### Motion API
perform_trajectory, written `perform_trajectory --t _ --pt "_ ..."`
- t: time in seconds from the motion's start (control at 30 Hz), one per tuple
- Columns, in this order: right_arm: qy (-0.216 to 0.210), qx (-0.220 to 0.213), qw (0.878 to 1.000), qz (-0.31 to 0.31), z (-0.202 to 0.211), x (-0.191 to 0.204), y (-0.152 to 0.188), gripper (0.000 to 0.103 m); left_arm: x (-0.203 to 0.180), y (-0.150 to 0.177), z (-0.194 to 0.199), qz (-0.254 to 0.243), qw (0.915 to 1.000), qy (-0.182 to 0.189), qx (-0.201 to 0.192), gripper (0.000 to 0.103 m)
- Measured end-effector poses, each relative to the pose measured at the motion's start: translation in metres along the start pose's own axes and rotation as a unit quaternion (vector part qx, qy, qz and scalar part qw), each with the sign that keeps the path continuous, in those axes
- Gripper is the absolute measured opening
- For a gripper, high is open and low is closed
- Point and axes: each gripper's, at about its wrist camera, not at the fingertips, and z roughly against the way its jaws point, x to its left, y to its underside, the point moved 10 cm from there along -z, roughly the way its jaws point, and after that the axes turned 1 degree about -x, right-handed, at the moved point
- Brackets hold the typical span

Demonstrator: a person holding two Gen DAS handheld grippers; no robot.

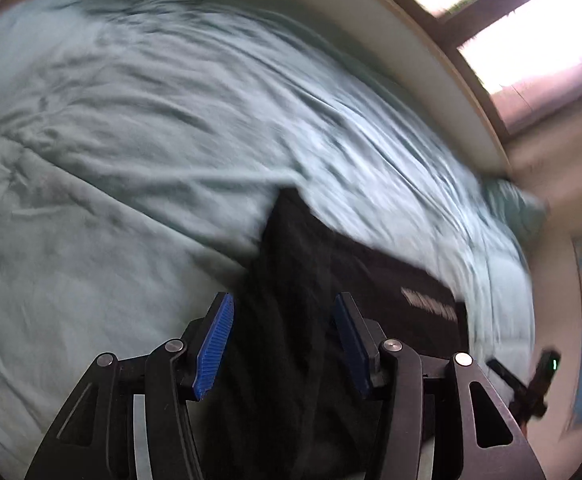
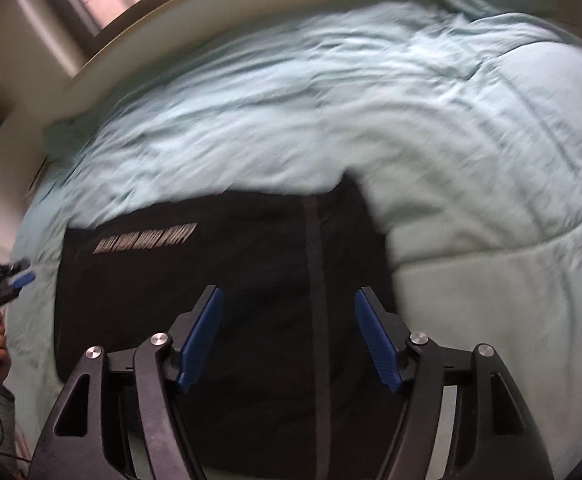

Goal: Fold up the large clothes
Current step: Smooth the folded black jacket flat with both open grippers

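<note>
Black garment (image 2: 227,280) flat on duvet (image 2: 371,120), white lettering; both claws spread

Both wrist views above shared bed (image 1: 91,160)

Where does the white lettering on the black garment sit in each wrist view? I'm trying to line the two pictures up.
Left wrist view: the white lettering is lower right, blurred, right of the fingers.
Right wrist view: the lettering is left of centre, above the left finger.
Shared landmark: the black garment on the pale green comforter.
</note>
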Motion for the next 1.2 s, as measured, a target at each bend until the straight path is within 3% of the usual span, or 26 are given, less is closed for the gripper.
perform_trajectory --t 0.07,0.17,0.27,0.4,0.5,0.63,0.73,0.87,1.0,1.1,1.2 --pt "-0.003 0.012 1.000 0.023 -0.004 0.022 0.019 0.071 -0.042 0.036 -0.003 -0.038 0.9990 0.020 0.012 0.054" --pt "0.008 0.037 0.998 0.042 -0.020 0.044 0.049 0.071 -0.073 0.083 -0.016 -0.082 0.9958 0.009 0.038 0.055" --pt "0.035 0.053 0.997 0.052 -0.042 0.052 0.068 0.072 -0.087 0.124 -0.047 -0.120 0.9902 -0.032 0.065 0.055" --pt "0.050 0.078 0.995 0.040 -0.065 0.049 0.085 0.075 -0.062 0.159 -0.097 -0.126 0.9794 -0.117 0.105 0.057" --pt "0.043 0.088 0.995 0.035 -0.077 0.046 0.092 0.076 -0.053 0.162 -0.110 -0.105 0.9809 -0.118 0.112 0.057" --pt "0.041 0.081 0.995 0.036 -0.073 0.046 0.092 0.077 -0.064 0.158 -0.092 -0.104 0.9829 -0.108 0.107 0.057" --pt "0.012 0.067 0.997 0.028 -0.050 0.054 0.091 0.077 -0.083 0.160 -0.066 -0.131 0.9836 -0.084 0.091 0.057" --pt "-0.004 0.046 0.996 0.076 -0.021 0.079 0.102 0.077 -0.106 0.185 -0.061 -0.182 0.9751 -0.047 0.117 0.057" --pt "0.030 0.096 0.988 0.117 -0.055 0.082 0.132 0.077 -0.082 0.203 -0.106 -0.189 0.9627 -0.112 0.158 0.059" --pt "0.029 0.123 0.986 0.106 -0.070 0.078 0.139 0.077 -0.086 0.196 -0.102 -0.166 0.9689 -0.097 0.155 0.059" --pt "0.015 0.091 0.988 0.123 -0.041 0.088 0.111 0.077 -0.102 0.174 -0.073 -0.174 0.9752 -0.066 0.120 0.059"
